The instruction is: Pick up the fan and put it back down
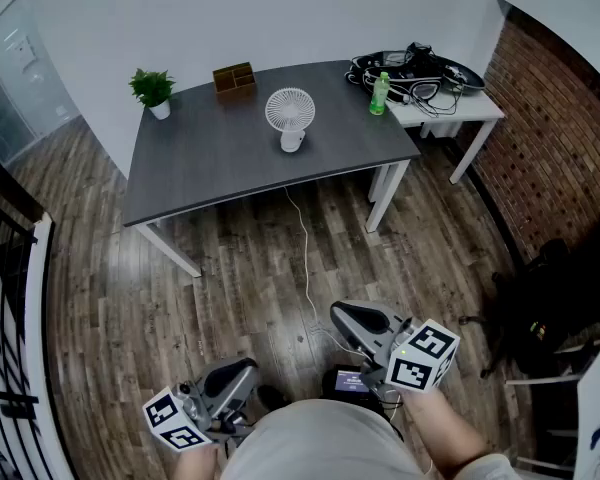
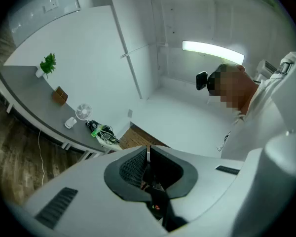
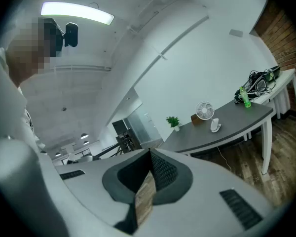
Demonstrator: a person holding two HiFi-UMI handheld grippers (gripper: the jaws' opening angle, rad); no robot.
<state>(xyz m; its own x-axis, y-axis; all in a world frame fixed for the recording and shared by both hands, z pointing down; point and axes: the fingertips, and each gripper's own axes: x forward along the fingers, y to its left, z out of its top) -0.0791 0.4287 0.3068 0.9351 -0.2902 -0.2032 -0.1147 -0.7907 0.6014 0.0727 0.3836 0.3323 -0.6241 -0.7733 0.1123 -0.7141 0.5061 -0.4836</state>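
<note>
A small white fan [image 1: 290,116] stands upright on the dark grey table [image 1: 230,163], its white cord running off the front edge down to the floor. It appears far off in the left gripper view as the fan [image 2: 83,111] and in the right gripper view as the fan [image 3: 205,111]. Both grippers are held low near the person's body, far from the table. My left gripper [image 1: 242,376] is shut with nothing between its jaws. My right gripper [image 1: 346,318] is shut and empty too.
On the table stand a potted plant [image 1: 153,90], a wooden organiser [image 1: 234,77] and a green bottle [image 1: 380,94]. A white side table [image 1: 450,113] with tangled cables adjoins at the right. A brick wall lies right, a black railing [image 1: 5,298] left, wood floor between.
</note>
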